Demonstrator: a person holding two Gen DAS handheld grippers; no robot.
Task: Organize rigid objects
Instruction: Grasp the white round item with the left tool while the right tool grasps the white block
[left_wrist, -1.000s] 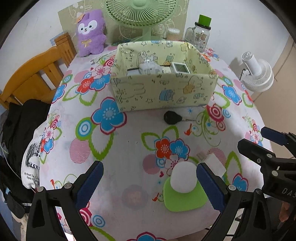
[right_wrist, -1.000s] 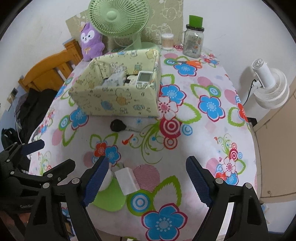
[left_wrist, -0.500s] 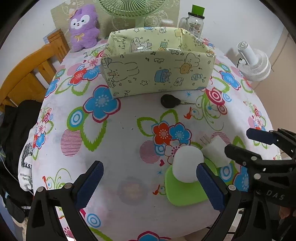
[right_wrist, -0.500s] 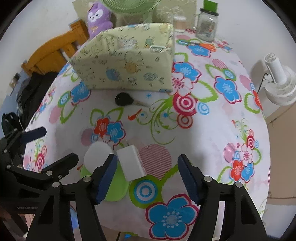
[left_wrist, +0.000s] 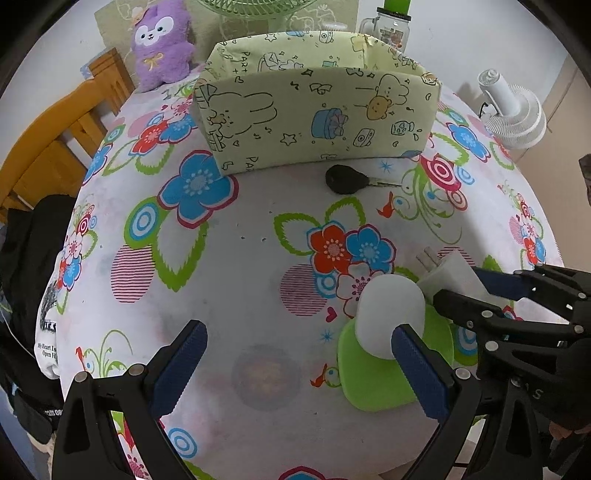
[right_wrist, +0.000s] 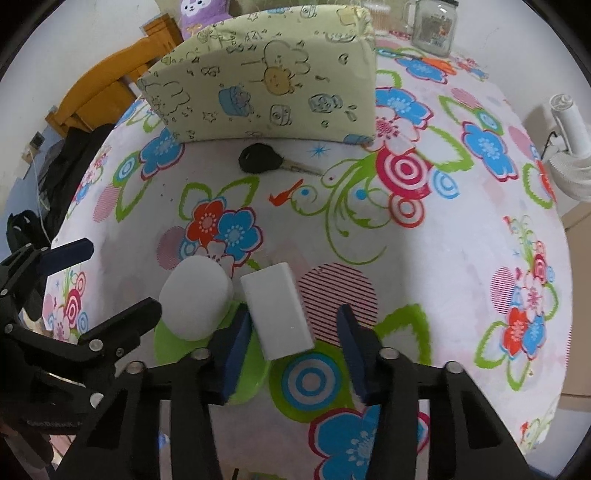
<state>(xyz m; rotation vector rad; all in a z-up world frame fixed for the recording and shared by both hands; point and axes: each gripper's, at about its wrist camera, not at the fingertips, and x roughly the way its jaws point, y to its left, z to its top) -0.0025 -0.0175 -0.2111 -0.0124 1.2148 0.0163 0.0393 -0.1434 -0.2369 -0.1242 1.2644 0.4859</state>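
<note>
Moved lower over the flowered tablecloth (left_wrist: 236, 266) since a second ago, both tools, with the pale green cartoon-printed fabric box (left_wrist: 317, 122) now seen side-on and its contents hidden behind the front wall. Right gripper (right_wrist: 293, 334) jaws just been closing, now narrowed around the white rectangular plug-in charger (right_wrist: 277, 310); left blue pad at or nearly at the charger's side, right pad with a visible gap, so not clamped yet. Charger lying flat on the cloth near the table's front edge, metal prongs toward the box, just beside the white domed lamp (right_wrist: 195, 295) on its flat lime-green base (right_wrist: 173, 343). Left gripper (left_wrist: 295, 365) wide open, holding nothing, right blue pad overlapping the lamp's dome in the left wrist view, left pad well apart from it over bare cloth; contact with the dome cannot be told. Black-headed key (left_wrist: 347, 179) lying just in front of the box. Behind the box: purple plush toy (left_wrist: 160, 44), glass jar with green lid (left_wrist: 393, 27). Off the table to the right, white desk fan (left_wrist: 511, 110); to the left, orange wooden chair (left_wrist: 55, 147).
</note>
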